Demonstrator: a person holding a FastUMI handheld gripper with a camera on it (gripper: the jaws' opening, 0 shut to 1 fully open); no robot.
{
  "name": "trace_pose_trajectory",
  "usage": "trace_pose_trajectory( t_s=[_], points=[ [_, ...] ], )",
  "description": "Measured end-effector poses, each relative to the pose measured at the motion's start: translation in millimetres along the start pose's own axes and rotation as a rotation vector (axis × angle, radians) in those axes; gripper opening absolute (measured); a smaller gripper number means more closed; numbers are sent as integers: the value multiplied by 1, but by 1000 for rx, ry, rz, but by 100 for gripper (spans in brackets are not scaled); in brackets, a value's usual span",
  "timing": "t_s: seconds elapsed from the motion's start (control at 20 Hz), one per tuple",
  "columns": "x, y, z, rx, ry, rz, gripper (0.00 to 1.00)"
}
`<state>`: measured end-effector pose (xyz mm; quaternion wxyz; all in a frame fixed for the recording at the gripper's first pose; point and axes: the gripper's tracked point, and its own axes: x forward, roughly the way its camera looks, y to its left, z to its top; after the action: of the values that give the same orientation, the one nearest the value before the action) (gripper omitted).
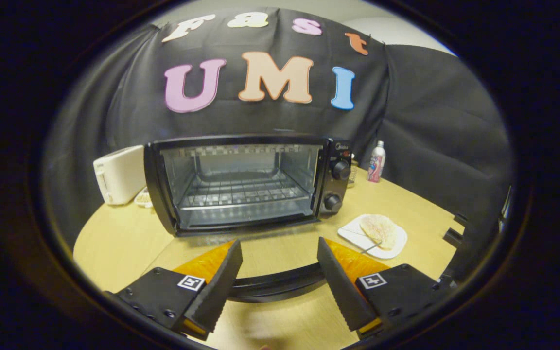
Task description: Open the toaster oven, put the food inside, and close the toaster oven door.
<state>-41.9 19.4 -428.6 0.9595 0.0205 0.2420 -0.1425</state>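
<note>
Gripper (280, 255) fingers spread, empty, over the oven door (280, 287) dropped flat between them. Toaster oven (246, 182) just beyond, open, rack bare. Food (378, 230) on white plate (396, 248) near right. Next, probably: swing right, pinch food edge, keep level. White toaster (118, 175) far left.

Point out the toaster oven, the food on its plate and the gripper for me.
toaster oven (246, 182): gripper view, on the wire rack inside, door down.
food (378, 230): gripper view, middle of the flat bread.
plate (349, 231): gripper view, bare white rim.
gripper (279, 249): gripper view, open gap midway between the fingers.
</note>
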Motion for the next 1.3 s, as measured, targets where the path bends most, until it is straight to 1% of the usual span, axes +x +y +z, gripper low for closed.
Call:
trace_pose_trajectory(
  t_s=[0.05,0.2,0.4,0.5,0.6,0.9,1.0,1.1,1.3],
  points=[
    [1,3,-3,15,7,11,98],
    [5,2,-11,68,25,9,98],
    [17,8,-39,68,114,28,97],
    [19,10,-32,94,68,40,96],
    [20,11,-32,83,51,43,96],
    [20,4,-27,75,32,42,98],
    [19,-15,-22,60,37,-5,99],
    [21,-42,-7,56,21,-55,99],
    [39,-101,12,125,21,-122,99]
  ],
)
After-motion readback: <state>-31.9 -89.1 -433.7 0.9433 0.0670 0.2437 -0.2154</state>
